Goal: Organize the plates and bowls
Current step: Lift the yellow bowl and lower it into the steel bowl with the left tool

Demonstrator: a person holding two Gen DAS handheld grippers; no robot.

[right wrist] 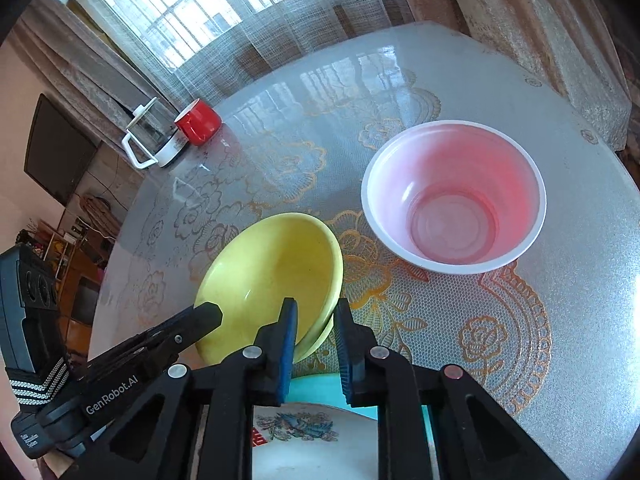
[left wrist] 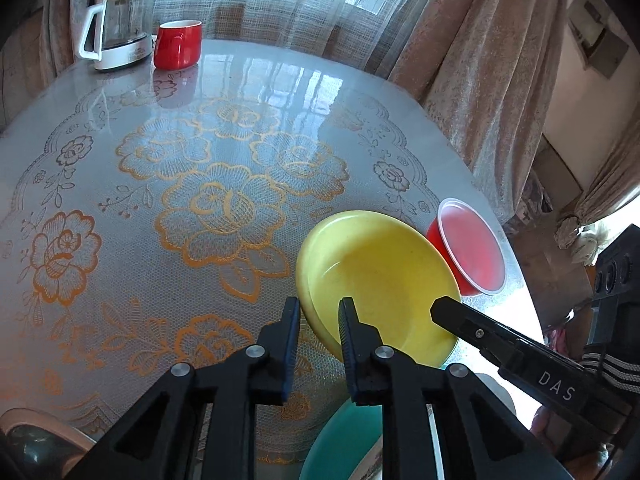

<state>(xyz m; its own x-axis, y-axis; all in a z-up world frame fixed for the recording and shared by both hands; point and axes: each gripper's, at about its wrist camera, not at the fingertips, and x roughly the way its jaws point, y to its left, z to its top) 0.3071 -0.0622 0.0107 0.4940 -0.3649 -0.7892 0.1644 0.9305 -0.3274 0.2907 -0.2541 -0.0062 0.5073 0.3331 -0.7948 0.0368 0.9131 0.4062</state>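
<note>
Gripping the yellow bowl (left wrist: 376, 280) from two sides on the round table (left wrist: 160, 184).

Left wrist view: the left gripper (left wrist: 319, 312) is clamping the bowl's near rim, the bowl is tilting, and a red bowl (left wrist: 472, 256) is sitting just behind it.
Right wrist view: the right gripper (right wrist: 316, 316) is pinching the yellow bowl's (right wrist: 272, 276) right rim; a green plate (right wrist: 316, 390) is lying below the fingers.

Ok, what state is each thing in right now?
Yellow bowl: empty, tilted, rim pinched from two sides.
Left tool: shut on yellow bowl.
Right tool: shut on yellow bowl.
Pink bowl: upright, empty.
Red mug: upright.
Kettle: upright, lid on.
</note>
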